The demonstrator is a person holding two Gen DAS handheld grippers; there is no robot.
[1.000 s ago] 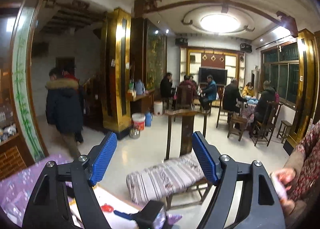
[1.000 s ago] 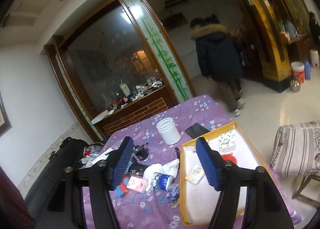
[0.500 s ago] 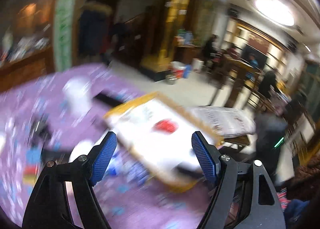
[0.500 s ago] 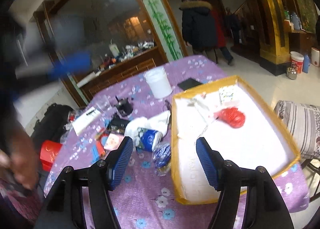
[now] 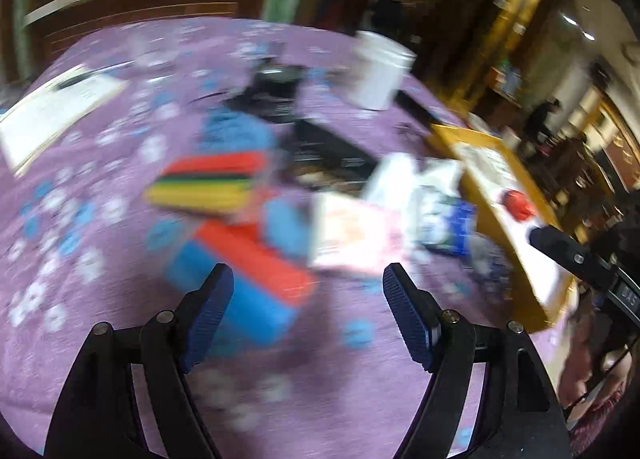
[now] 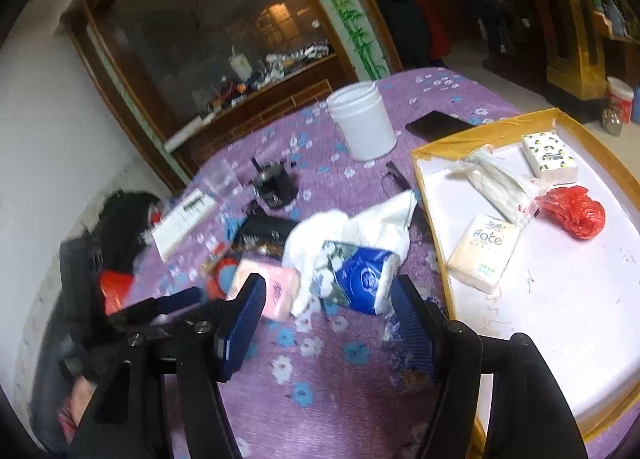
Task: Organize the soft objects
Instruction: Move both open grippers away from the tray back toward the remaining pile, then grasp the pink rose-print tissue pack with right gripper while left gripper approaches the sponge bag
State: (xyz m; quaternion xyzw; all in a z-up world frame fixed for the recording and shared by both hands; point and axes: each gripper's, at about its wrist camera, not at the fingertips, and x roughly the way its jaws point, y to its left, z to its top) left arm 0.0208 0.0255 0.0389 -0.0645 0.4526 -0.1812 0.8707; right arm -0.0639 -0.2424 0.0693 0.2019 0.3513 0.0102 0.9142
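A yellow-rimmed white tray (image 6: 496, 131) on the purple floral tablecloth (image 6: 320, 363) holds tissue packs (image 6: 482, 255), a long wrapped pack (image 6: 496, 183) and a red plastic bag (image 6: 574, 211). Left of the tray lie a white cloth (image 6: 352, 231), a blue tissue pack (image 6: 360, 279) and a pink tissue pack (image 6: 268, 291). My right gripper (image 6: 328, 315) is open, just in front of the blue pack. My left gripper (image 5: 308, 315) is open above the cloth, near a blurred pink pack (image 5: 352, 235) and a red-and-blue block (image 5: 244, 275).
A white plastic tub (image 6: 362, 123), a black phone (image 6: 438, 125), a small black device (image 6: 276, 183) and a white paper (image 6: 180, 223) lie further back. Colourful boxes (image 5: 208, 183) sit in the blurred left wrist view. A wooden cabinet stands behind the table.
My left gripper has swung down from facing the room to the table clutter. My right gripper has moved lower and closer to the blue tissue pack. Both stay open.
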